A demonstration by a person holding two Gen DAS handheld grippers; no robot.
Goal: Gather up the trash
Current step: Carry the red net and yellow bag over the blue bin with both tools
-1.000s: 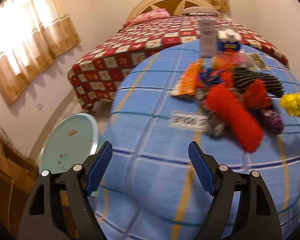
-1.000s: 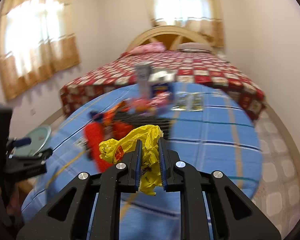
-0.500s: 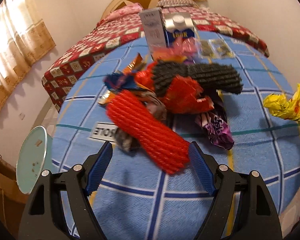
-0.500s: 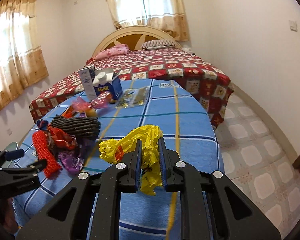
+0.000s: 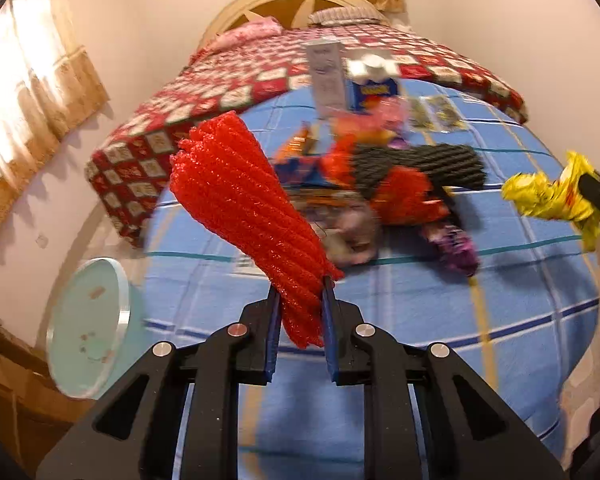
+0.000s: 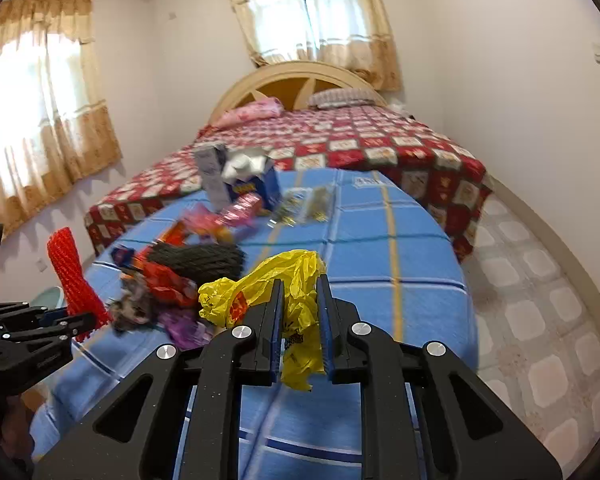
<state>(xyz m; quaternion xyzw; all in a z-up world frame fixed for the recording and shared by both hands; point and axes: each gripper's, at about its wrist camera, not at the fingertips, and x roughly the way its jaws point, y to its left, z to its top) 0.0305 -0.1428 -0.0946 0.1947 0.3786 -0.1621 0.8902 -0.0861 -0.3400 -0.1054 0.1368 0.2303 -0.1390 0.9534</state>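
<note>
Red foam netting [image 5: 252, 216] filled your closing left gripper [image 5: 300, 320]; your right gripper [image 6: 298, 320] clamped yellow plastic [image 6: 268, 280]; mid-table [image 6: 380, 248] litter remained.

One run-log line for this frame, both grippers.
left gripper: closing on red foam net | right gripper: shut on yellow plastic bag | trash pile: on table

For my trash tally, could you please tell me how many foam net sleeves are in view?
2: a red foam net sleeve held up in the left hand-held gripper, and a black foam net sleeve lying on the pile. More may be buried.
</note>
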